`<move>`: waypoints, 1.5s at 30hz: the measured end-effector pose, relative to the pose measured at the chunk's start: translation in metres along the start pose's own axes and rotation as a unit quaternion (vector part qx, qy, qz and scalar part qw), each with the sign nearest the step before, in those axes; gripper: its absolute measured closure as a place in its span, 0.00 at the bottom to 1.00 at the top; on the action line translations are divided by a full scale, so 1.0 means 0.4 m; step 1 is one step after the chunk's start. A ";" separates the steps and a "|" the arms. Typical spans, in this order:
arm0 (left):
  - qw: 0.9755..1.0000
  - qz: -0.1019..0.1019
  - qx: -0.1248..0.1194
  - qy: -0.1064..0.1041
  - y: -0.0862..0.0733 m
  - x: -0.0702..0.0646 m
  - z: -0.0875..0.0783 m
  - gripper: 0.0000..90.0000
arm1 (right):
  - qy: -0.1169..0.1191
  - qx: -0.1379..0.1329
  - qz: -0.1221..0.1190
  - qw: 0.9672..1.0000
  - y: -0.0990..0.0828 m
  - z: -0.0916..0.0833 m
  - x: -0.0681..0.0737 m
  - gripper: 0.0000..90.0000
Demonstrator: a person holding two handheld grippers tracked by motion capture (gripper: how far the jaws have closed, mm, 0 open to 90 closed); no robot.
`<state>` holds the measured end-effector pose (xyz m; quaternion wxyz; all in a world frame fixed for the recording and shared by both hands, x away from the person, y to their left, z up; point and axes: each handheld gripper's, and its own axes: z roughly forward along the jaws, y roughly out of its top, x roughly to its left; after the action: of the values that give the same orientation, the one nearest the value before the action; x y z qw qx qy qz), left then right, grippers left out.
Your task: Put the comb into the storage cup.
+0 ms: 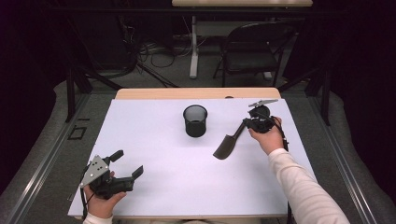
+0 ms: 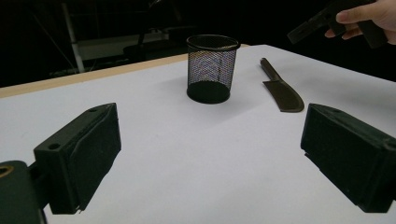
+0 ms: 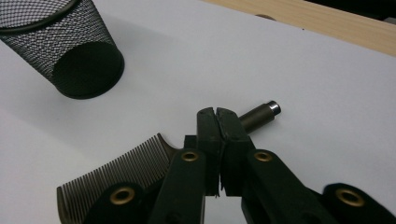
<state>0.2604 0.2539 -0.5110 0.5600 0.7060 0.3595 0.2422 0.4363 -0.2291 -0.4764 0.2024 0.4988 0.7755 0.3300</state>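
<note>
A dark comb (image 1: pixel 227 145) with a round handle lies flat on the white table (image 1: pixel 154 140), right of centre. Its fine teeth (image 3: pixel 126 170) face my right gripper's camera and its handle end (image 3: pixel 261 114) sticks out past the jaws. My right gripper (image 1: pixel 243 123) hangs over the handle, its jaws pressed flat together (image 3: pixel 216 114) with nothing visible between the pads. In the left gripper view it (image 2: pixel 296 33) floats above the comb (image 2: pixel 283 93). My left gripper (image 1: pixel 127 163) rests at the near left corner, open and empty (image 2: pixel 210 158).
A black mesh cup (image 1: pixel 194 120) stands upright at the middle of the table, left of the comb (image 2: pixel 212 67) (image 3: pixel 70 46). The table's wooden far edge (image 1: pixel 191 93) runs behind it. A folding chair (image 1: pixel 252 51) and cables sit on the floor beyond.
</note>
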 end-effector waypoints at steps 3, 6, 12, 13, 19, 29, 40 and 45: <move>1.000 0.000 0.001 -0.002 0.000 0.001 0.000 0.05 | -0.002 0.000 0.002 1.000 0.000 0.009 -0.004 1.00; 1.000 0.000 0.001 -0.002 0.000 0.001 0.001 0.05 | -0.005 0.002 0.008 1.000 0.000 0.022 -0.008 1.00; 1.000 0.000 0.001 -0.003 -0.001 0.002 0.001 0.05 | -0.009 0.009 0.011 1.000 -0.004 0.057 -0.009 1.00; 1.000 0.000 0.002 -0.002 -0.001 0.002 0.001 0.06 | -0.012 0.012 0.012 1.000 -0.005 0.069 -0.008 1.00; 1.000 0.000 0.003 -0.004 -0.001 0.003 0.002 0.06 | -0.016 0.016 0.014 1.000 -0.008 0.099 -0.008 1.00; 1.000 -0.002 0.005 -0.004 -0.002 0.004 0.003 0.06 | -0.027 0.011 0.032 0.999 -0.016 0.140 -0.018 1.00; 1.000 -0.003 0.005 -0.003 -0.003 0.005 0.003 0.06 | -0.044 0.002 0.044 0.998 -0.025 0.179 -0.020 1.00; 1.000 -0.003 0.006 -0.006 -0.004 0.007 0.004 0.06 | -0.047 -0.002 0.040 0.998 -0.028 0.189 -0.016 1.00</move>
<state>0.2628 0.2554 -0.5131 0.5591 0.7096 0.3596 0.2337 0.4804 -0.2145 -0.5373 0.2262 0.5438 0.7440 0.3154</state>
